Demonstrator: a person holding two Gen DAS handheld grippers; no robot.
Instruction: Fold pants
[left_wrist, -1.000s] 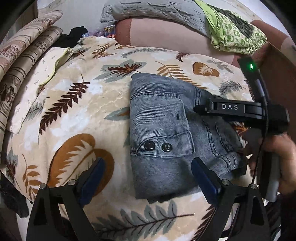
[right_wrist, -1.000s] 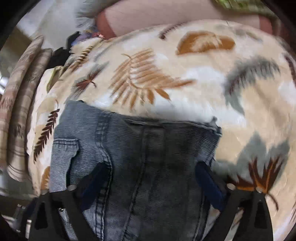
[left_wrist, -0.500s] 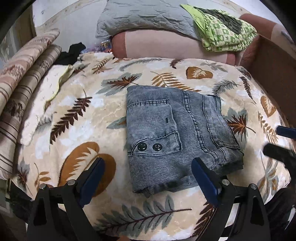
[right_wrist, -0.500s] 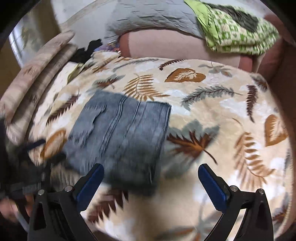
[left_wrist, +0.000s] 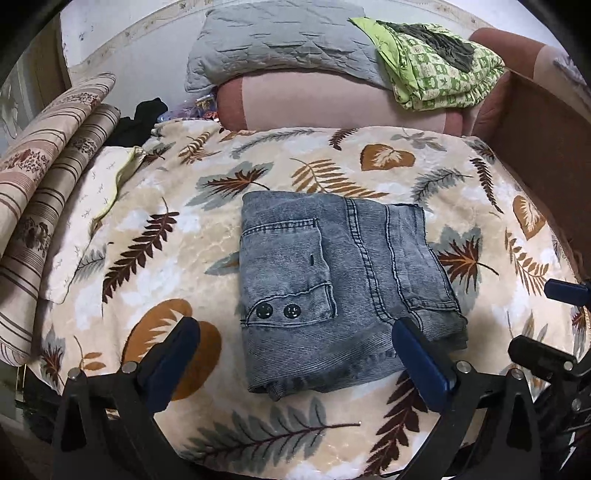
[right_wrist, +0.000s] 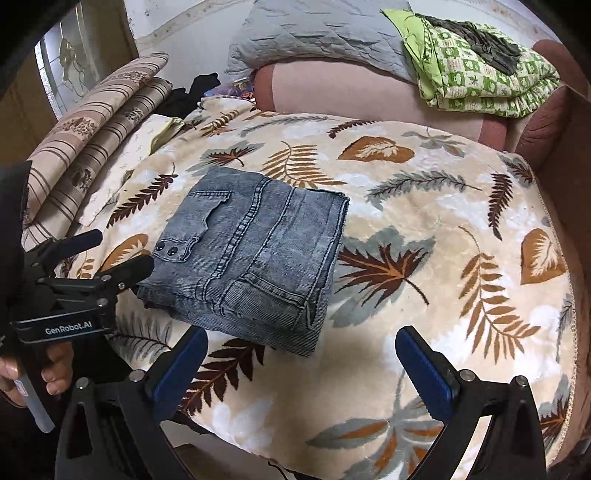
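Pants (left_wrist: 340, 291): folded into a compact denim rectangle, lying flat near the middle of the leaf-print blanket (left_wrist: 155, 236) on the bed. Folding appears complete. Left gripper (left_wrist: 295, 365) and right gripper (right_wrist: 301, 369) hover clear, jaws wide, holding nothing. Next move, if any: square the loose near edge. Pillows (left_wrist: 48, 166) and green quilt (left_wrist: 443, 77) lie well apart; nothing obstructs.

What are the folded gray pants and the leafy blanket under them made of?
The pants look like washed gray-blue denim, maybe with a fine corduroy-like rib: thick stitched seams, a flap pocket, two dark snaps, faded patches. The blanket looks like soft plush fleece: a slight sheen and a fuzzy, crinkled surface under the leaf print. I can't tell the fibers for sure.
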